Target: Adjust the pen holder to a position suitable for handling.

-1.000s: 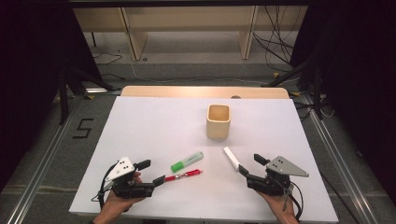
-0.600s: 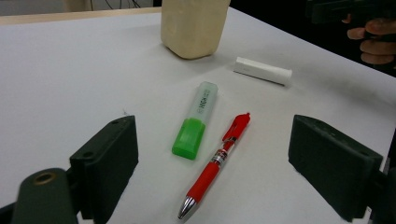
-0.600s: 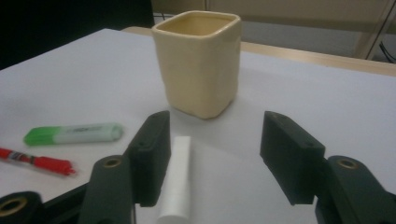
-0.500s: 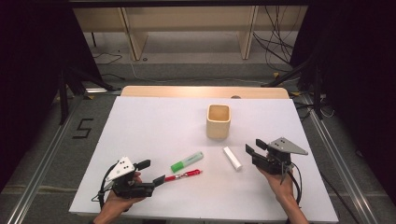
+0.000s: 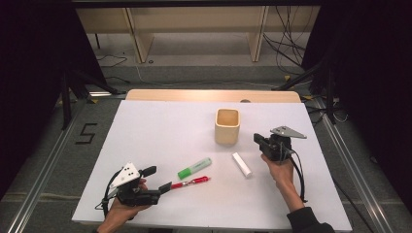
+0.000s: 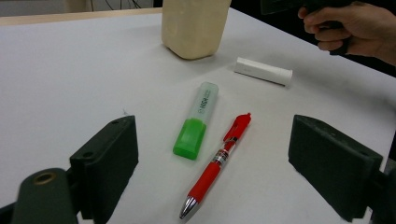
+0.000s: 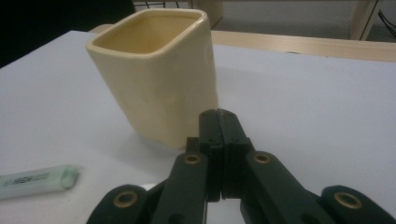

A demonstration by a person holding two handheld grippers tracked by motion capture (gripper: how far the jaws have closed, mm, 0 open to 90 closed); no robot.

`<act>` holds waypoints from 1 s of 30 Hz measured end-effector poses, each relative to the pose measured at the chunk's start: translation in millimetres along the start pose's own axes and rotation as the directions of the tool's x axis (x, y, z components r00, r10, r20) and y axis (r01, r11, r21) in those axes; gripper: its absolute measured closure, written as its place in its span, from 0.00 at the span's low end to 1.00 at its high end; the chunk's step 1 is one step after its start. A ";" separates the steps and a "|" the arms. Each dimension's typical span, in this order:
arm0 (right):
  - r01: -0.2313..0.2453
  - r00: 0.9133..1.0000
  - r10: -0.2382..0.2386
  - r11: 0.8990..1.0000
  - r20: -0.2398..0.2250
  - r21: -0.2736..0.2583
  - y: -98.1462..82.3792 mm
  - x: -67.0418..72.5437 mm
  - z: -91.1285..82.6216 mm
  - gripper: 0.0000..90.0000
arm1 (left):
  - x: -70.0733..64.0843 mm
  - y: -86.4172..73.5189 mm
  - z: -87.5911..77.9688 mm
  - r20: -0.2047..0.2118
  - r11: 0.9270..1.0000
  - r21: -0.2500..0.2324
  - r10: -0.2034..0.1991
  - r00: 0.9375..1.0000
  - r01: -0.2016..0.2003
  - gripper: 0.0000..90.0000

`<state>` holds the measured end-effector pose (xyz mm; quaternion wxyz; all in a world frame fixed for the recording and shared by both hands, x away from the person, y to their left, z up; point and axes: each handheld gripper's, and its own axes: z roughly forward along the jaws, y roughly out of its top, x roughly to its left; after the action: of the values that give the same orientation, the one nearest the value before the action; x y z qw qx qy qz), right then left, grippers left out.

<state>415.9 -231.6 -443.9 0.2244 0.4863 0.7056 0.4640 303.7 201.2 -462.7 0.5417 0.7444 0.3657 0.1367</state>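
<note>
Two shut jaws of right tool [image 7: 218,154] face cup [image 7: 156,74].

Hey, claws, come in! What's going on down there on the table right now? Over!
Right claw shut, empty, near cup. Left claw open over red pen and highlighter. White tube untouched. Nothing blocking.

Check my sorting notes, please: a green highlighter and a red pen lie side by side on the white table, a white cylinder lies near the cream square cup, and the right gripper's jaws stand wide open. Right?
One slip: the right gripper is shut, jaws pressed together with nothing between them, as the right gripper view shows. The green highlighter, red pen, white cylinder and cream square cup are as you say.
</note>
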 end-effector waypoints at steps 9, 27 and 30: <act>-0.020 0.999 0.018 0.998 0.034 0.053 7.6 -2.8 27.9 1.00 | 0.4 0.1 0.2 0.003 1.000 0.003 0.003 1.000 -0.003 0.17; -0.059 0.997 0.051 0.985 0.055 0.162 15.8 0.0 76.3 1.00 | 1.0 0.0 0.6 0.007 1.000 0.007 0.004 1.000 -0.004 0.17; -0.065 0.997 0.056 0.983 0.056 0.172 15.2 1.1 81.3 1.00 | 0.6 -0.1 0.9 0.006 1.000 0.009 0.004 1.000 -0.004 0.17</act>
<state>485.1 -193.7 -468.5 0.1850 0.5368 0.7224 0.3947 304.6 201.0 -463.2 0.5392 0.7479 0.3631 0.1342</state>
